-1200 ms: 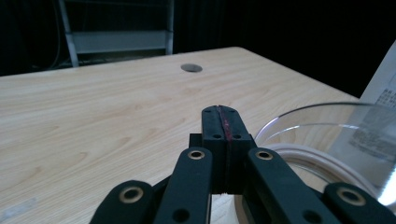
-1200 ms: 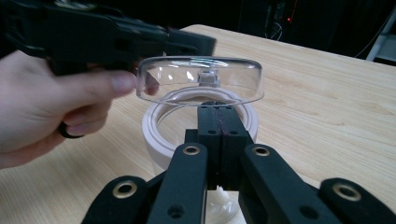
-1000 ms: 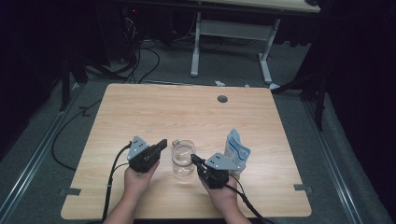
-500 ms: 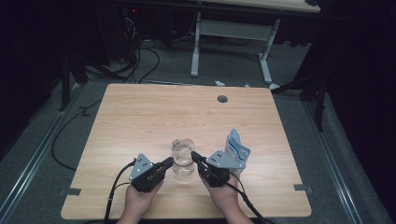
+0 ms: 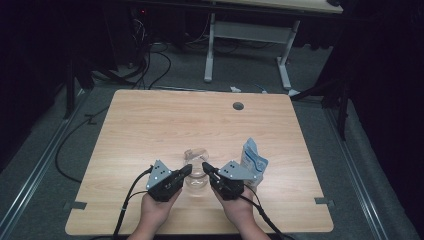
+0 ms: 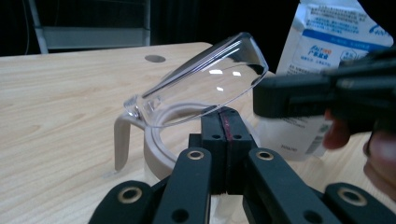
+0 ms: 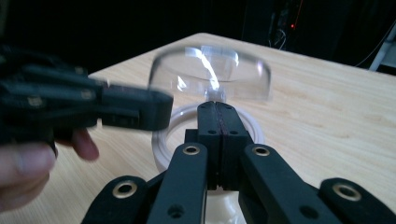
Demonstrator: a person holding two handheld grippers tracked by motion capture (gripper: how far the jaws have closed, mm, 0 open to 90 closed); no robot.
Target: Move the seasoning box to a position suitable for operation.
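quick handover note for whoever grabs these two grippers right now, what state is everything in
Left gripper: jaws shut, holding nothing, tips at the left side of the clear jug.
Right gripper: jaws shut, holding nothing, tips at the jug's right side.
Jug: near the front middle of the table, upright, its hinged clear lid tilted up and open, pale rim exposed.
White and blue pouch: upright just right of the jug, behind the right gripper, untouched.
Done: lid is open.
Left: probably getting the pouch's contents into the jug; neither gripper has a grip on anything yet.
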